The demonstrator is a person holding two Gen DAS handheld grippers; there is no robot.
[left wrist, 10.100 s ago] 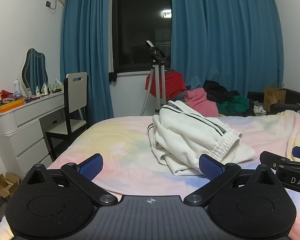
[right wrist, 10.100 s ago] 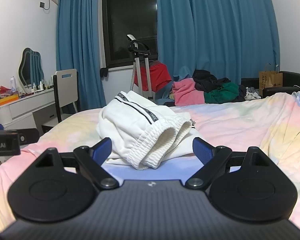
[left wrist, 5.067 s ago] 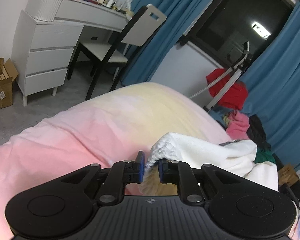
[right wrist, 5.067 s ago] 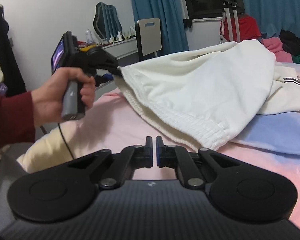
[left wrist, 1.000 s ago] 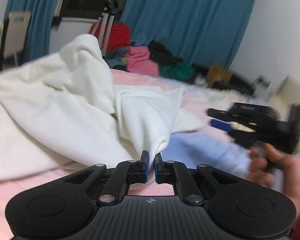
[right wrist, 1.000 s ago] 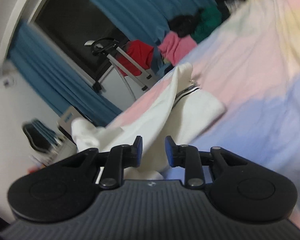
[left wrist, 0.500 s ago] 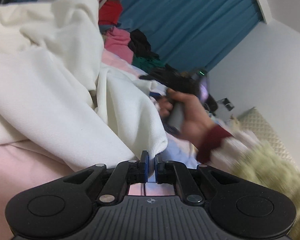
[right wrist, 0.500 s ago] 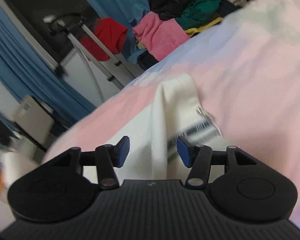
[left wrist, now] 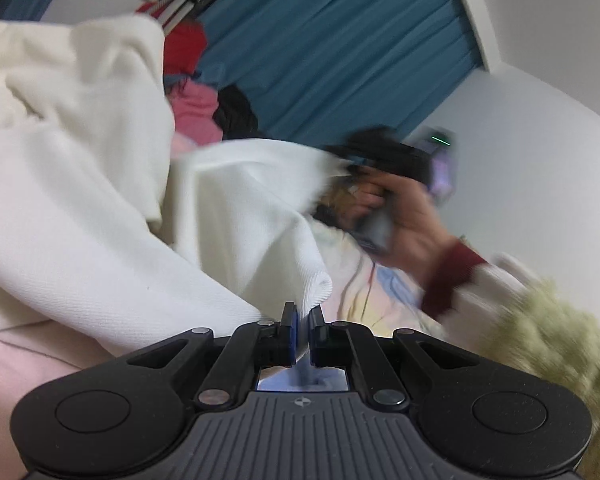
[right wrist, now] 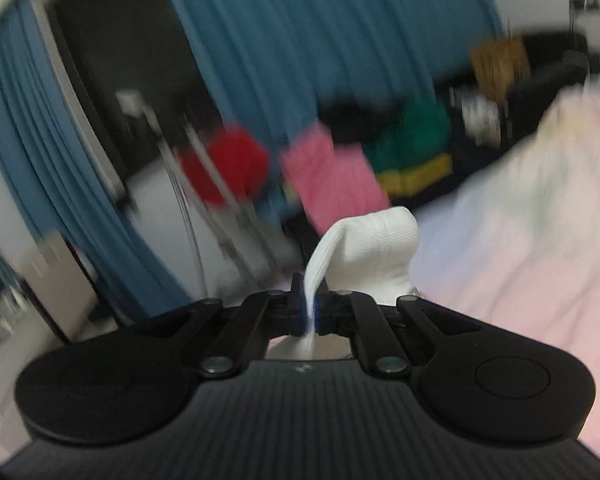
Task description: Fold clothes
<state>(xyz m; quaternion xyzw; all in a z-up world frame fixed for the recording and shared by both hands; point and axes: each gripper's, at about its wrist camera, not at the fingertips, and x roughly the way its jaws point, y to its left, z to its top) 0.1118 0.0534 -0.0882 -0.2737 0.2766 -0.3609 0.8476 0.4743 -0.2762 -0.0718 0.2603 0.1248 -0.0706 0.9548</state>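
The trousers [left wrist: 100, 208], white and of a ribbed, twill-like knit, are being held over the bed [left wrist: 28, 356] at two places. In the left wrist view a rounded, doubled-over hem end is being pinched between the blue-padded fingers of the left gripper [left wrist: 302, 322], which are closed down to a narrow slit on the cloth. From there the fabric is being carried up and to the left in thick, soft folds, a second fold running across toward the right gripper [left wrist: 380, 160], so that the visible stretch of the garment is lying roughly crosswise in that view, slanting upward to the left. How the whole long axis is running cannot be told, since much of the cloth is bunched.

The right gripper is being gripped by a hand [left wrist: 404, 216] with a dark red cuff [left wrist: 448, 276]; it is blurred there. In the right wrist view its fingers [right wrist: 298, 304] are seen closed on a thin, flattened edge of the same white knit [right wrist: 372, 248], which is standing up above them in a rounded, ribbed hump with a seam running down its middle.

The bed is being covered by a smooth sheet in pastel pink, blue and yellow patches. Behind it, pleated blue curtains [right wrist: 300, 60] are hanging, and a blurred heap [right wrist: 340, 176] of red, pink, green and black clothes is lying beneath them. A fuzzy yellow-green fabric [left wrist: 556, 340] is showing at the right edge of the left wrist view.
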